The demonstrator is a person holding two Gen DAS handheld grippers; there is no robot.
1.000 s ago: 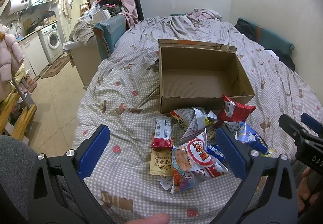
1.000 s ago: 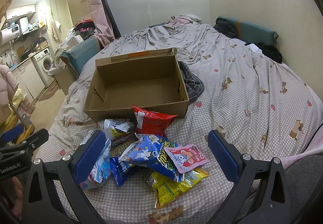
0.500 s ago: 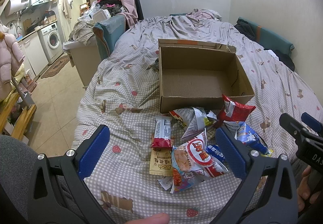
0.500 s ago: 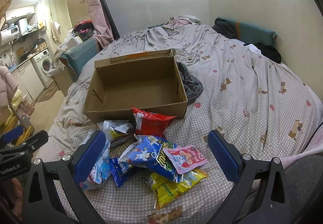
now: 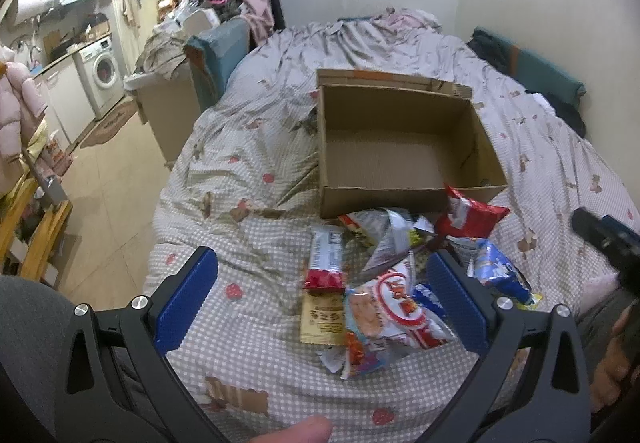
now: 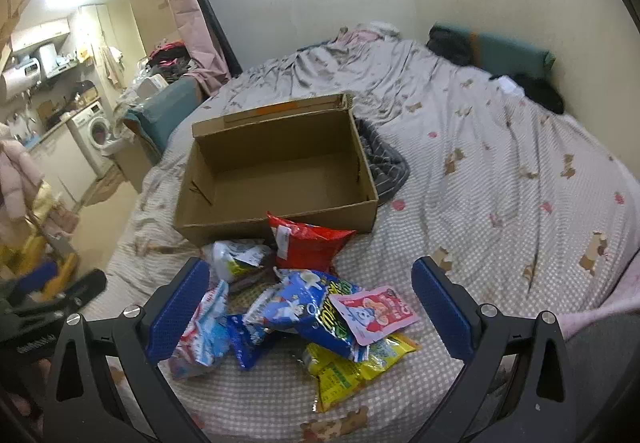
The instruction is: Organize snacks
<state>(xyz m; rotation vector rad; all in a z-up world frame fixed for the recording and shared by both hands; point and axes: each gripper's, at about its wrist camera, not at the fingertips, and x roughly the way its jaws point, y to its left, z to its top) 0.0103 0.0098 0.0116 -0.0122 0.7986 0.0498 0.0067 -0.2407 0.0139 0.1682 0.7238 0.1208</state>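
1. Bed (image 6: 500, 171): checked cover, holds everything below.
2. Cardboard box (image 6: 280, 219): open top, nothing inside, upright mid-bed.
3. Snack pile (image 6: 304, 307): loose on the cover just in front of the box. Red bag (image 6: 316, 243) leans against the box's front wall; blue bag (image 6: 308, 303), pink pouch (image 6: 374, 313) and yellow packet (image 6: 352, 367) overlap nearer the camera.
4. Left gripper (image 5: 322, 295): jaws spread wide, empty, above the pile.
5. Right gripper (image 6: 310, 303): jaws spread wide, empty, above the pile.

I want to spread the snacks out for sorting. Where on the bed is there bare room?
Free: the bedspread right of the cardboard box and the strip left of the snack bar. The box is empty. Crowded: the snack pile against its front wall.
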